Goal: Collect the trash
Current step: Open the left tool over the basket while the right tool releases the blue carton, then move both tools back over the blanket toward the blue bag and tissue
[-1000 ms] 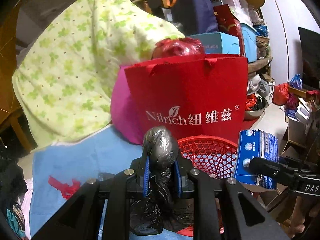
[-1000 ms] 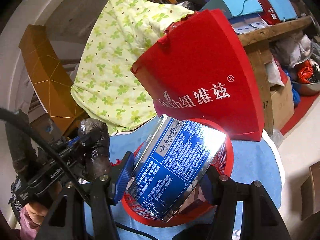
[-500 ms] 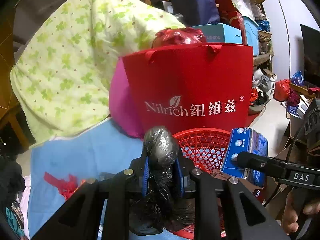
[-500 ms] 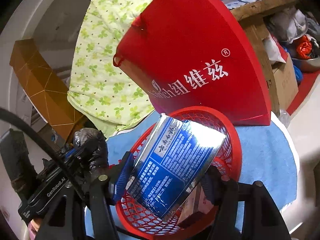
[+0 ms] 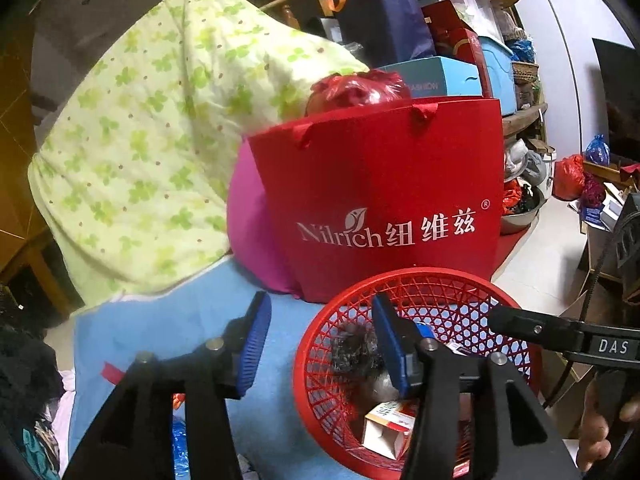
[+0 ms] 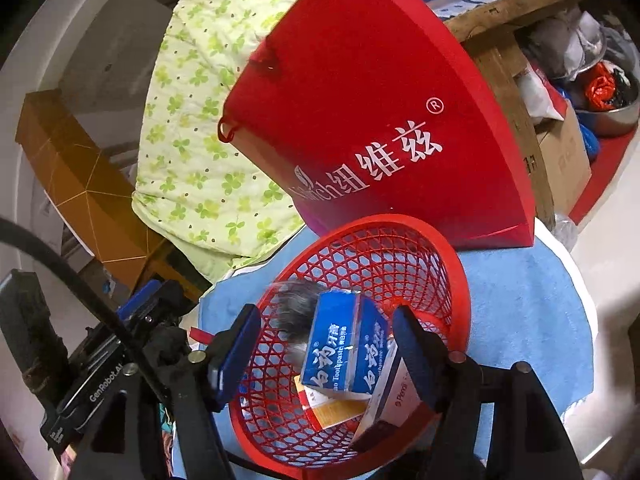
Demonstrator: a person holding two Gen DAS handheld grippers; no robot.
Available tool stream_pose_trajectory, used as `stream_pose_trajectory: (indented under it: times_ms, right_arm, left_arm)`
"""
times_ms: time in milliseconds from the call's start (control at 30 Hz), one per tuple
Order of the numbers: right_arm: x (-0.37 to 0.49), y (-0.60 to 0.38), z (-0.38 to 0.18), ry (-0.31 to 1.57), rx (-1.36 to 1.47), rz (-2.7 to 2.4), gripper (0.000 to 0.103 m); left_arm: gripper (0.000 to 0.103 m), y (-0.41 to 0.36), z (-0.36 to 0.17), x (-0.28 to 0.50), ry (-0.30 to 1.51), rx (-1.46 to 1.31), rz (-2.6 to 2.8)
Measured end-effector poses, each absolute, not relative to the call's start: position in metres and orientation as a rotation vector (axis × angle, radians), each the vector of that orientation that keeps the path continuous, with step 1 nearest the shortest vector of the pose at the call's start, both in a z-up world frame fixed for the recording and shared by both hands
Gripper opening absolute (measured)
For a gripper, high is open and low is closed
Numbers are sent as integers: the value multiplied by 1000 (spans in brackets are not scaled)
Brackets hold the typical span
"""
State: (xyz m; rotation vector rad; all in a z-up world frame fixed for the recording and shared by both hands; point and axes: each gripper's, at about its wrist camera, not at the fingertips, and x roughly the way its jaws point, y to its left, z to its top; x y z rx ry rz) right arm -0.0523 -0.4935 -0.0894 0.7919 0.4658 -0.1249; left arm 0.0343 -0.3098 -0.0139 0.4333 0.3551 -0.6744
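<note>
Both grippers hang over the red mesh basket [image 6: 448, 280], which sits on a blue cloth [image 6: 520, 300] just in front of a tall red paper bag [image 5: 380, 200]. The left gripper [image 5: 320, 344] has just been opening; its blue pads stand apart with nothing between them. The black plastic bag [image 5: 352, 352] it carried is a dark blurred lump inside the basket, at the basket's left side. The right gripper [image 6: 324, 356] has also just been widening, and its fingers stand clear of the blue toothpaste box [image 6: 340, 356], which is tilted in the basket, between the fingers but untouched. Under it lie an orange-and-white carton [image 6: 328, 410] and a white box [image 6: 394, 396]. A green clover-print quilt [image 5: 152, 152] is heaped at the far left, behind the bag.
</note>
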Motion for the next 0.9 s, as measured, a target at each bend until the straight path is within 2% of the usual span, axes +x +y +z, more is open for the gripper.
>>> stream_pose_trajectory:
  times_ms: [500,900]
  right_arm:
    - [-51,-462,-58,452,698,-66,72]
    - [-38,-418,-30,453,604,9,72]
  left_arm:
    - [65,-277,0,41,330,399,-593]
    - [66,-230,2,60,350,333,-516]
